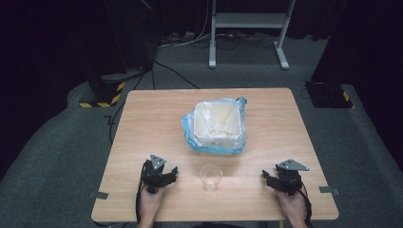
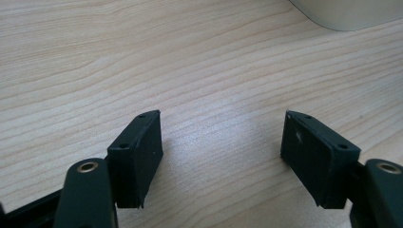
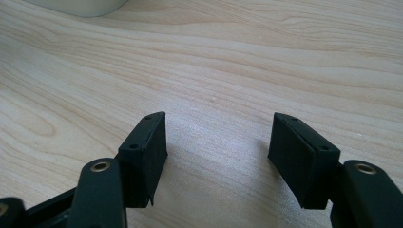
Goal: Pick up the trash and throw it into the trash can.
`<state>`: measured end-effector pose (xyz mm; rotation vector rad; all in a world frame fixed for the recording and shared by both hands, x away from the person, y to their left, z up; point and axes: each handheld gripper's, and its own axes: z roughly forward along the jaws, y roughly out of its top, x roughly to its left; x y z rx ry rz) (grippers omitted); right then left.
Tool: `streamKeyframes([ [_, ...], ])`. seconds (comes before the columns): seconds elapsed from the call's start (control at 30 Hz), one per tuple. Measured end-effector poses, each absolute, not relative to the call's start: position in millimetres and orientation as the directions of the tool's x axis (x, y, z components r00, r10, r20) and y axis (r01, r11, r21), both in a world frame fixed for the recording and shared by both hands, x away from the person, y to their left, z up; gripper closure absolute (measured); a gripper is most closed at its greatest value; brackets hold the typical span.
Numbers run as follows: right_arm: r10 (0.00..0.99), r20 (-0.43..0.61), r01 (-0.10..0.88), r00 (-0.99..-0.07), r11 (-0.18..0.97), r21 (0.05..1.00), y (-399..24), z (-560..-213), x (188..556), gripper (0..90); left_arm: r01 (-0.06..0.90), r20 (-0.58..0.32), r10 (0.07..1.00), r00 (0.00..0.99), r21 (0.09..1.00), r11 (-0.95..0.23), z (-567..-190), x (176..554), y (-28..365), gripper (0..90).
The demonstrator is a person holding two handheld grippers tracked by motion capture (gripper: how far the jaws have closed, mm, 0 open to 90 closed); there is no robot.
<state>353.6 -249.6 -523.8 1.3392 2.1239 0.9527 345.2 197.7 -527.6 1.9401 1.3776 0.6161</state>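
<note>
Status: the work has not visibly begun. A clear plastic cup (image 1: 210, 177) stands upright on the tabletop (image 1: 142, 123), near the front edge, between the two hands and touched by neither. It appears empty, though its transparency makes this hard to confirm. Behind it, toward the middle of the tabletop, sits a white bin (image 1: 217, 124) lined with a blue-edged plastic bag (image 1: 188, 134); pale contents lie inside, but what they are cannot be made out.

Left tongs (image 1: 172, 174): released, jaws spread wide over bare wood in the left gripper view, nothing between them. They rest low at the front left, pointing toward the cup but apart from it.

Right tongs (image 1: 267, 177): likewise released, jaws wide with only wood grain between them in the right gripper view. They sit at the front right, well apart from the cup.

Judgement: the cup lies nearest both tongs and is the likely item to be picked up, probably in connection with the bin. Every step remains: approach, grip, carry.

Clearance: open wood lies on both sides of the cup and between cup and bin. The front edge is close behind the hands. The bag's loose rim overhangs the bin toward the cup and could snag a low pass.
</note>
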Motion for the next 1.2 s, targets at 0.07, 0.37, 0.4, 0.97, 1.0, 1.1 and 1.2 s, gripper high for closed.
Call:
streamKeyframes([
  [0.07,0.905,-0.013,0.592,-0.426,0.289,0.752,-249.6,-523.8,353.7,37.0,0.627,-0.003,0.944,0.331,0.748,-0.217,-527.6,345.2,197.7,29.9],
  [0.37,0.905,-0.013,0.592,-0.426,0.290,0.752,-249.6,-523.8,353.7,37.0,0.627,-0.003,0.944,0.331,0.748,-0.217,-527.6,345.2,197.7,29.9],
  [0.4,0.904,-0.014,0.591,-0.426,0.291,0.752,-249.4,-523.8,353.8,37.0,0.627,-0.003,0.944,0.331,0.748,-0.218,-527.6,345.2,197.7,29.9],
  [0.97,0.909,0.021,0.599,-0.416,0.256,0.759,-251.1,-522.3,353.3,45.6,0.628,-0.001,0.943,0.333,0.746,-0.221,-527.4,345.2,198.0,29.9],
  [1.0,0.905,0.020,0.592,-0.424,0.260,0.763,-250.8,-521.6,352.6,46.6,0.628,-0.001,0.943,0.333,0.746,-0.220,-527.4,345.2,197.9,29.8],
  [1.1,0.895,0.026,0.578,-0.446,0.265,0.772,-248.5,-518.6,350.0,48.3,0.628,-0.001,0.943,0.333,0.746,-0.221,-527.4,345.2,197.9,29.9],
  [1.2,0.884,0.035,0.561,-0.467,0.266,0.784,-245.1,-514.8,348.0,49.1,0.628,-0.002,0.943,0.333,0.746,-0.220,-527.4,345.2,197.9,29.8],
])
